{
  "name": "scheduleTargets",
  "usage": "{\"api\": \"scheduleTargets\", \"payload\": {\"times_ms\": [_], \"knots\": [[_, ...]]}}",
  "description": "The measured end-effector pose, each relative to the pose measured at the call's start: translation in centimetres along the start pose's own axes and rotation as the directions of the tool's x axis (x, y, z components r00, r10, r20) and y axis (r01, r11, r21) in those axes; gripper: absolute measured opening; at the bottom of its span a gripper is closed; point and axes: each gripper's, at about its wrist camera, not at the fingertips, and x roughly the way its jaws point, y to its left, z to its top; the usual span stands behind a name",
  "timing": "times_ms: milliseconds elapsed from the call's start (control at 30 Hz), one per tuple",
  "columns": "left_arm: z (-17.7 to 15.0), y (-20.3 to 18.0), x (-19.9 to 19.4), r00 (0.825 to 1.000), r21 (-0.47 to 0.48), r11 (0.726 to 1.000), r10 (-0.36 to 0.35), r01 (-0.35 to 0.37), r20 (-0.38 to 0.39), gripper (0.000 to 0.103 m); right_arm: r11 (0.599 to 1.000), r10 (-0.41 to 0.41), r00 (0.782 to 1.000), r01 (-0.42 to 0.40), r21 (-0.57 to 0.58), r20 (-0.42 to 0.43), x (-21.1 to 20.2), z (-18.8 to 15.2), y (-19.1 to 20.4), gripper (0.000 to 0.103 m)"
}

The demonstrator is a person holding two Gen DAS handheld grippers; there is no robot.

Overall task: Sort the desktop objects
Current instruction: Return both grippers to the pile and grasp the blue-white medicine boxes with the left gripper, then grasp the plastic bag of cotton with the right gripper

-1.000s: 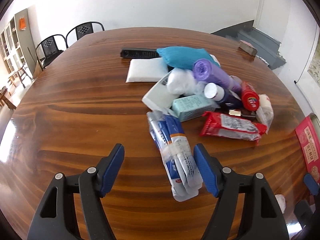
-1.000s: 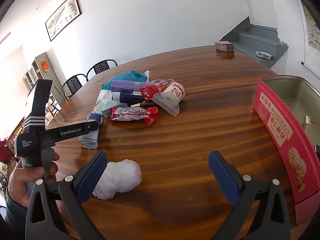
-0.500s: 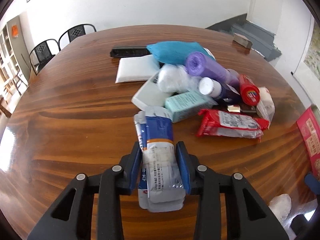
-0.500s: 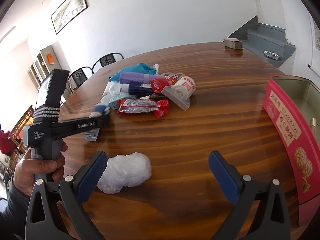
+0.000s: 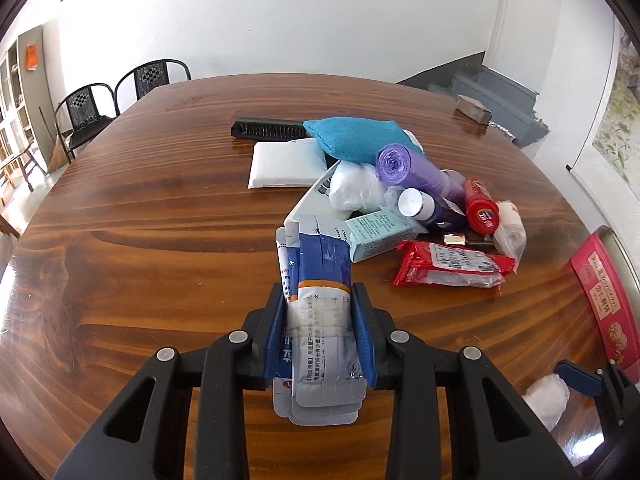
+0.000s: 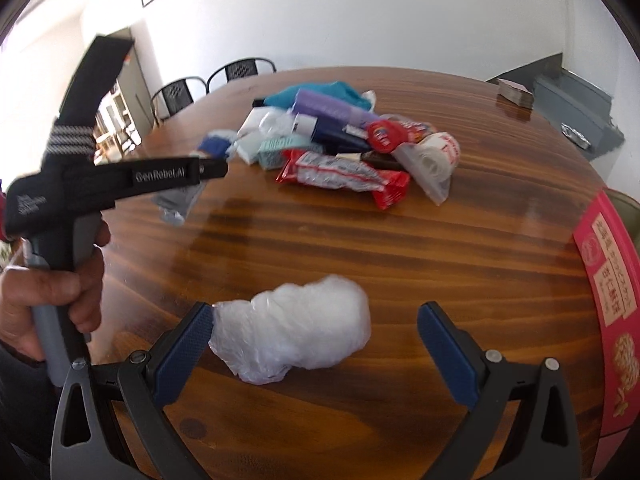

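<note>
Holding taped bundle of packets (image 5: 318, 320) tight in left tongs (image 5: 320, 334), near pile (image 5: 404, 204) on worktop (image 5: 160, 220). Right tongs (image 6: 314, 334) wide open around white plastic bag (image 6: 292, 334), nothing gripped. Step: picking up. Next, I guessed: carry bundle to red box (image 6: 612, 312).

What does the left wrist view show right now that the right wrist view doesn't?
Only the left wrist view shows the left hand-held gripper shut on the taped sachet bundle, plus the black comb and white pack behind the pile.

Only the right wrist view shows the right hand-held gripper open around the white plastic bag, and the person's hand.

Both show the red snack packet, purple roll and red tin.
</note>
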Motion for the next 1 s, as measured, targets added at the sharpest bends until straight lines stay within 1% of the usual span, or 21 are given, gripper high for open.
{"api": "scheduleTargets", "payload": {"times_ms": [167, 267, 367, 400, 500, 567, 733, 800, 867, 900, 933, 967, 1000], "knots": [[-0.2, 0.4, -0.2, 1.0, -0.017, 1.0, -0.008, 0.008, 0.001, 0.035, 0.999, -0.023, 0.999, 0.022, -0.033, -0.043, 1.2, 0.3, 0.4, 0.102], [-0.3, 0.4, -0.3, 1.0, -0.018, 1.0, -0.013, 0.013, 0.003, 0.035, 0.999, -0.024, 0.999, 0.022, -0.036, -0.044, 1.4, 0.4, 0.5, 0.102], [-0.4, 0.1, -0.5, 1.0, -0.011, 1.0, -0.021, 0.021, 0.005, 0.035, 1.0, -0.02, 0.999, 0.019, -0.017, -0.041, 1.5, 0.6, 0.2, 0.097], [-0.5, 0.0, -0.5, 1.0, -0.009, 1.0, -0.023, 0.023, 0.005, 0.035, 1.0, -0.009, 0.999, 0.009, -0.006, -0.043, 1.6, 0.7, 0.1, 0.097], [-0.5, 0.0, -0.6, 1.0, -0.01, 1.0, -0.028, 0.028, 0.007, 0.035, 0.996, 0.061, 0.997, -0.058, 0.074, -0.046, 1.5, 0.8, -0.9, 0.098], [-0.5, 0.0, -0.7, 0.999, -0.013, 0.999, -0.031, 0.031, 0.009, 0.035, 0.991, 0.074, 0.997, -0.069, 0.113, -0.036, 1.3, 1.2, -1.3, 0.099], [-0.5, 0.1, -1.0, 0.999, -0.012, 0.999, -0.035, 0.036, 0.015, 0.035, 0.994, 0.053, 0.998, -0.054, 0.093, 0.013, 0.9, 2.3, -0.4, 0.099], [-0.5, 0.2, -1.1, 0.999, -0.013, 0.999, -0.037, 0.037, 0.016, 0.035, 0.996, 0.04, 0.999, -0.041, 0.075, 0.018, 1.3, 2.7, 0.2, 0.098], [-0.5, 0.3, -1.2, 0.999, -0.014, 0.999, -0.038, 0.038, 0.018, 0.035, 0.998, 0.024, 1.0, -0.025, 0.059, 0.016, 1.9, 3.0, 0.6, 0.096], [-0.6, 0.4, -1.2, 0.999, -0.014, 0.999, -0.038, 0.039, 0.019, 0.035, 0.998, 0.025, 1.0, -0.025, 0.055, 0.01, 2.3, 3.2, 0.8, 0.089], [-0.6, 0.5, -1.2, 0.999, -0.016, 0.999, -0.038, 0.038, 0.02, 0.035, 0.998, 0.032, 0.999, -0.031, 0.053, -0.002, 2.7, 3.2, 0.9, 0.076], [-0.6, 0.6, -1.2, 0.999, -0.017, 0.999, -0.038, 0.038, 0.02, 0.035, 0.998, 0.041, 0.999, -0.039, 0.056, -0.02, 3.2, 3.2, 0.9, 0.068], [-0.6, 0.7, -1.2, 0.999, -0.02, 0.999, -0.038, 0.038, 0.019, 0.035, 0.997, 0.048, 0.998, -0.046, 0.06, -0.029, 3.4, 3.0, 0.9, 0.054]]}}
